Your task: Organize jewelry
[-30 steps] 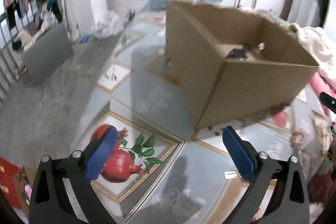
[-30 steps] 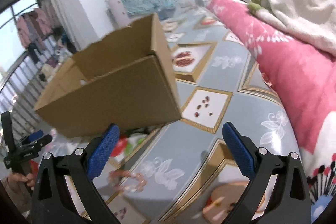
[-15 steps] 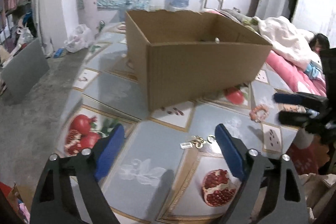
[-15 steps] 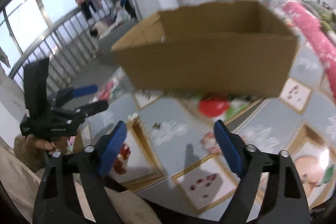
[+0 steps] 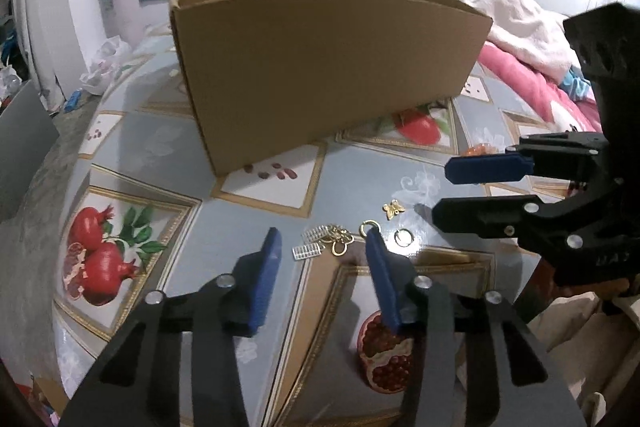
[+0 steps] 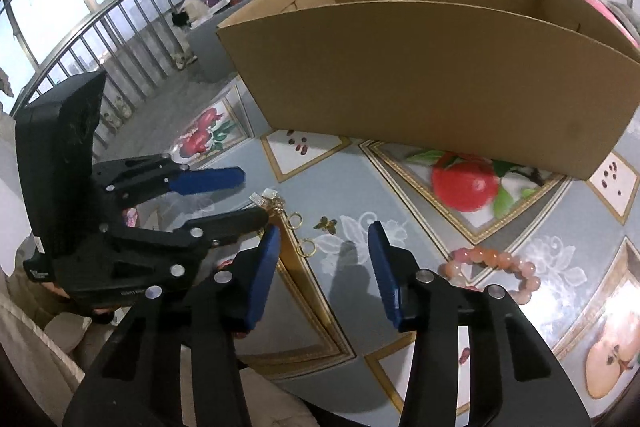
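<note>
Jewelry lay loose on the mat before the cardboard box. My left gripper and right gripper had just been closing, both empty. Next, I judged, pinch one earring.

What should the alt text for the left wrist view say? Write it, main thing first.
The left gripper, jaws just narrowed but empty, hovers over small gold jewelry on a fruit-patterned tablecloth. A cardboard box stands behind, and the right gripper reaches in from the right, also empty.
</note>
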A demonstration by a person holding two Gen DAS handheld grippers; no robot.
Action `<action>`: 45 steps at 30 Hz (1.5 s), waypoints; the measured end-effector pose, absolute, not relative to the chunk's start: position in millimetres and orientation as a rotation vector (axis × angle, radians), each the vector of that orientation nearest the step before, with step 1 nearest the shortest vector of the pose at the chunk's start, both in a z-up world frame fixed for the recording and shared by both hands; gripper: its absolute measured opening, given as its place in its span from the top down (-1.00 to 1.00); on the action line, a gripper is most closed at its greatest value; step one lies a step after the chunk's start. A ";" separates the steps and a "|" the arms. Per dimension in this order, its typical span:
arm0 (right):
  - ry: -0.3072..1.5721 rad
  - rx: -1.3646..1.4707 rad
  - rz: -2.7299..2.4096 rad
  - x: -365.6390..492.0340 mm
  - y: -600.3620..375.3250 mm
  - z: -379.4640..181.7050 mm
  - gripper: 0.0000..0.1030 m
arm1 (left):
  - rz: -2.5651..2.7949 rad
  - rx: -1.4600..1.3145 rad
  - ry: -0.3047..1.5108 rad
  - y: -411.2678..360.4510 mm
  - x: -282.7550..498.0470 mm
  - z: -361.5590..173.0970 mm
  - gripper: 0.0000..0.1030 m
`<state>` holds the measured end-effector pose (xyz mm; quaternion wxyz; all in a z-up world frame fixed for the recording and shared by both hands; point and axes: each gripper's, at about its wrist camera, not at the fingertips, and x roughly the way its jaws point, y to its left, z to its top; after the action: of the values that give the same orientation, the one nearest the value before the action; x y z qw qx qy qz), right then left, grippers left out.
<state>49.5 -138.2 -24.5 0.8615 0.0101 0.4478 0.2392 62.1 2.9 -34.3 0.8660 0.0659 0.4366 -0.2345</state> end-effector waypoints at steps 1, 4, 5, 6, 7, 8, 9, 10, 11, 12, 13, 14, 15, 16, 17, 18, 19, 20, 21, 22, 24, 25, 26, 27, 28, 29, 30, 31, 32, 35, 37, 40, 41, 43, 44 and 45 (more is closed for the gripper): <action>0.942 0.018 0.502 50.0 -137.5 -25.0 0.16 | -0.493 0.134 0.920 2.8 63.1 -35.4 0.30; 0.948 0.017 0.503 52.4 -136.1 -27.7 0.16 | -0.480 0.136 0.941 3.2 66.7 -38.9 0.45; 0.949 0.017 0.504 53.1 -135.6 -28.0 0.16 | -0.478 0.135 0.946 4.1 67.6 -39.4 0.49; 0.949 0.016 0.506 53.3 -136.0 -28.2 0.16 | -0.474 0.137 0.951 4.1 68.5 -40.2 0.51; 0.949 0.016 0.507 53.7 -136.2 -28.6 0.16 | -0.472 0.141 0.951 3.8 68.6 -40.3 0.52; 0.949 0.016 0.507 54.2 -136.2 -28.9 0.16 | -0.469 0.147 0.953 3.8 68.8 -40.3 0.54; 0.949 0.016 0.508 54.4 -136.6 -29.2 0.16 | -0.464 0.154 0.954 4.1 69.2 -40.0 0.56; 0.949 0.017 0.509 55.0 -136.9 -29.8 0.16 | -0.455 0.160 0.957 3.6 69.8 -40.2 0.59; 0.949 0.019 0.510 56.0 -136.1 -30.3 0.16 | -0.451 0.164 0.959 2.9 70.4 -40.3 0.59; 0.949 0.021 0.512 56.6 -136.5 -30.9 0.16 | -0.450 0.169 0.962 2.9 70.6 -40.0 0.59; 0.949 0.023 0.513 57.2 -137.1 -31.5 0.16 | -0.447 0.179 0.963 1.7 70.5 -40.2 0.59; 0.949 0.025 0.514 57.6 -137.7 -32.0 0.16 | -0.443 0.190 0.963 -0.1 70.3 -40.5 0.59; 0.948 0.026 0.514 58.3 -137.7 -32.6 0.16 | -0.438 0.202 0.964 -2.3 70.5 -40.7 0.59; 0.946 0.028 0.515 58.4 -138.8 -32.6 0.16 | -0.435 0.210 0.964 -3.5 70.3 -40.8 0.60; 0.945 0.029 0.515 59.1 -138.5 -32.9 0.16 | -0.431 0.219 0.965 -4.9 70.2 -40.7 0.61; 0.944 0.030 0.515 59.3 -139.1 -33.1 0.16 | -0.431 0.224 0.965 -5.4 69.9 -40.7 0.65; 0.943 0.031 0.515 59.7 -139.6 -33.3 0.16 | -0.432 0.229 0.968 -6.4 69.5 -40.6 0.72; 0.943 0.032 0.514 59.9 -140.2 -33.4 0.16 | -0.431 0.232 0.969 -6.2 69.5 -40.6 0.72; 0.943 0.034 0.513 60.0 -140.9 -33.5 0.16 | -0.431 0.236 0.970 -7.4 69.3 -40.8 0.73; 0.942 0.036 0.512 60.0 -142.0 -33.5 0.16 | -0.432 0.239 0.971 -7.4 68.9 -40.7 0.73; 0.941 0.036 0.511 60.4 -143.6 -33.1 0.16 | -0.431 0.243 0.973 -6.4 68.6 -40.3 0.78; 0.940 0.035 0.511 60.9 -143.4 -32.6 0.16 | -0.433 0.239 0.975 -5.0 68.5 -40.1 0.78; 0.937 0.033 0.512 61.0 -143.1 -32.1 0.16 | -0.435 0.235 0.975 -3.2 68.2 -40.1 0.78; 0.933 0.030 0.515 60.7 -142.7 -31.4 0.17 | -0.436 0.233 0.974 -1.5 67.7 -40.0 0.78; 0.931 0.027 0.517 60.7 -141.8 -30.8 0.17 | -0.436 0.234 0.972 0.1 67.0 -40.0 0.78; 0.928 0.021 0.520 60.7 -140.3 -30.1 0.18 | -0.435 0.235 0.970 1.3 66.5 -40.0 0.78; 0.924 0.014 0.525 60.3 -139.4 -29.1 0.19 | -0.434 0.235 0.970 2.5 66.3 -39.9 0.78; 0.918 0.001 0.533 60.0 -136.7 -27.9 0.19 | -0.429 0.233 0.970 4.4 66.0 -39.9 0.78; 0.912 -0.010 0.540 60.1 -133.8 -26.8 0.21 | -0.425 0.230 0.970 6.4 65.5 -40.0 0.78; 0.894 -0.057 0.582 62.2 -120.3 -23.2 0.26 | -0.414 0.219 0.968 12.9 64.5 -40.3 0.78; 0.879 -0.096 0.624 64.6 -108.0 -22.1 0.27 | -0.406 0.209 0.965 17.5 64.0 -40.5 0.78; 0.871 -0.164 0.666 68.2 -91.7 -25.1 0.33 | -0.395 0.204 0.961 22.4 63.6 -40.5 0.78; 0.872 -0.181 0.676 69.4 -87.4 -26.6 0.36 | -0.393 0.203 0.960 23.9 63.3 -40.5 0.78; 0.878 -0.224 0.697 72.2 -78.4 -30.0 0.41 | -0.388 0.196 0.959 28.2 62.8 -40.4 0.78; 0.882 -0.247 0.703 73.7 -74.5 -32.1 0.47 | -0.388 0.193 0.958 30.0 62.7 -40.4 0.78; 0.886 -0.261 0.707 74.7 -72.0 -33.5 0.52 | -0.386 0.193 0.958 31.2 62.7 -40.3 0.78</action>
<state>74.7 -72.0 -33.5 0.8356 -0.1234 0.4183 0.3341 62.7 31.2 -40.3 0.8652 0.0919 0.4572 -0.1843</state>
